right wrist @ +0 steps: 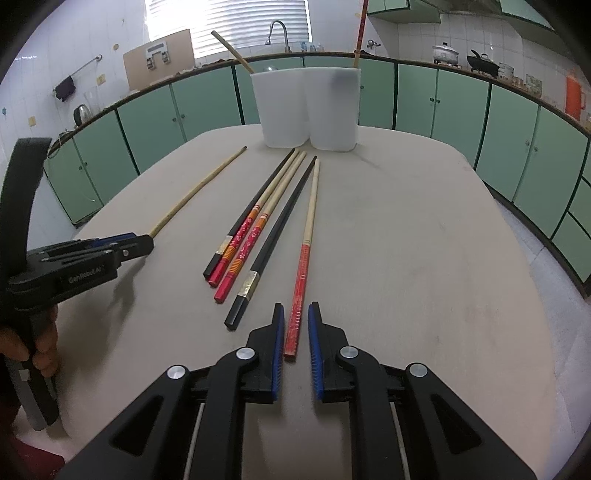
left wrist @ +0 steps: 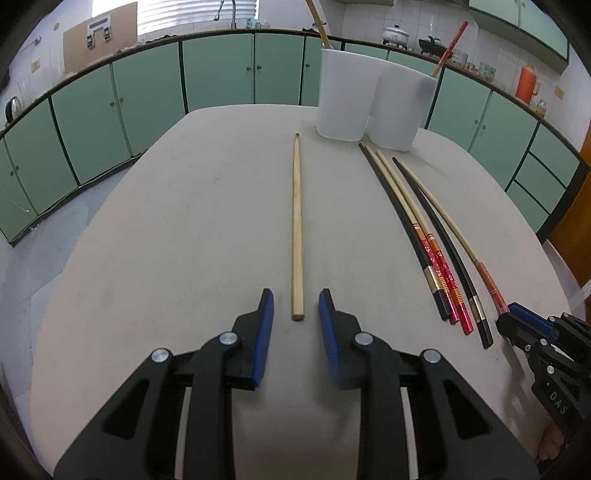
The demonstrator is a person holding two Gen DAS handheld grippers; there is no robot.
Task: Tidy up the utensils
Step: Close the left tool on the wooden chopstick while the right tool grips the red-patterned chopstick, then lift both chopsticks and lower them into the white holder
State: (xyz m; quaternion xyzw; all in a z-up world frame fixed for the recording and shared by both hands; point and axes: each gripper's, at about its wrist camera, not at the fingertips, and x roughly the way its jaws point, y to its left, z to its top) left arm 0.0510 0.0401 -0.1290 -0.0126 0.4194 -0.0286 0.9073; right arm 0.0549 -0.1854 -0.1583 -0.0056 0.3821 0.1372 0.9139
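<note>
A plain wooden chopstick (left wrist: 296,225) lies alone on the grey table; its near end sits between the open fingers of my left gripper (left wrist: 296,301), untouched. It also shows in the right wrist view (right wrist: 192,195). To its right lie several chopsticks: two black (right wrist: 275,225), two red-patterned (right wrist: 247,240), and one with a red handle (right wrist: 301,280), whose near end lies between the open fingers of my right gripper (right wrist: 296,314). Two white holders (right wrist: 304,107) stand at the far edge, the left holding a wooden chopstick (right wrist: 232,51), the right a red one (right wrist: 360,33).
The table's (right wrist: 424,258) rounded edges drop off on all sides. Green cabinets (right wrist: 461,107) ring the room behind. The left gripper (right wrist: 122,245) appears at the left of the right wrist view, the right gripper (left wrist: 524,321) at the right of the left wrist view.
</note>
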